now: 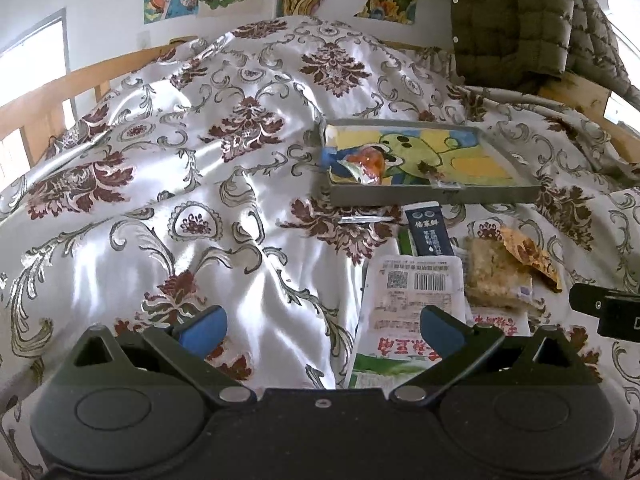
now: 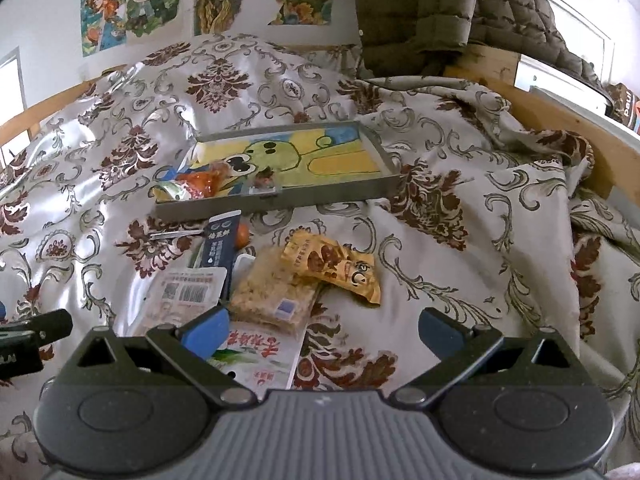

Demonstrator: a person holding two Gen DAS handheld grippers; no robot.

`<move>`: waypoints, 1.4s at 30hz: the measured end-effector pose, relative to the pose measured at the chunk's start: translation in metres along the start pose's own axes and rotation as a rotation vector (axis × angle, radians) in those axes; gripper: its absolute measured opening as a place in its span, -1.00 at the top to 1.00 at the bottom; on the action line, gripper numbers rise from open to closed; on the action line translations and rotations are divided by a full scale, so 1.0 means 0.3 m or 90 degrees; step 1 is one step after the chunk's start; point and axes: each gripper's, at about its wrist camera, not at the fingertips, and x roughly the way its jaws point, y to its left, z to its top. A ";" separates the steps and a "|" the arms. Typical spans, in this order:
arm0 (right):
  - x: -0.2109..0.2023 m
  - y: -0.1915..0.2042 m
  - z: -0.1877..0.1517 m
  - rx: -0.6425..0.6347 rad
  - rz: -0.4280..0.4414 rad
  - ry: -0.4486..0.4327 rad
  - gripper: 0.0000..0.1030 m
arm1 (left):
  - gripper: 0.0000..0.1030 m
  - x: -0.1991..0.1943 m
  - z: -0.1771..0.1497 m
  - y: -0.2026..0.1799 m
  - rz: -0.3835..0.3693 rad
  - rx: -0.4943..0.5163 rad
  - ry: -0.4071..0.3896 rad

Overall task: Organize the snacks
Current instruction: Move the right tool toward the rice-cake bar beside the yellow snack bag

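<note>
Both our grippers, left and right, hold jaws apart and empty; the snacks ahead look light, crinkly and slippery, so we'd pinch a sealed edge.

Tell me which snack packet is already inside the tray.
The orange-red packet at the near left corner of the tray. The yellow packet, rice bar and white pouches still lie on the bedspread outside it.

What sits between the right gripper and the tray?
In the right wrist view: a clear crispy bar and yellow packet, then bare bedspread before the tray.
</note>
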 end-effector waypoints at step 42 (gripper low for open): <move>0.422 -0.154 0.118 0.130 0.190 0.231 -1.00 | -0.99 0.261 -0.035 -0.138 -0.049 0.090 0.103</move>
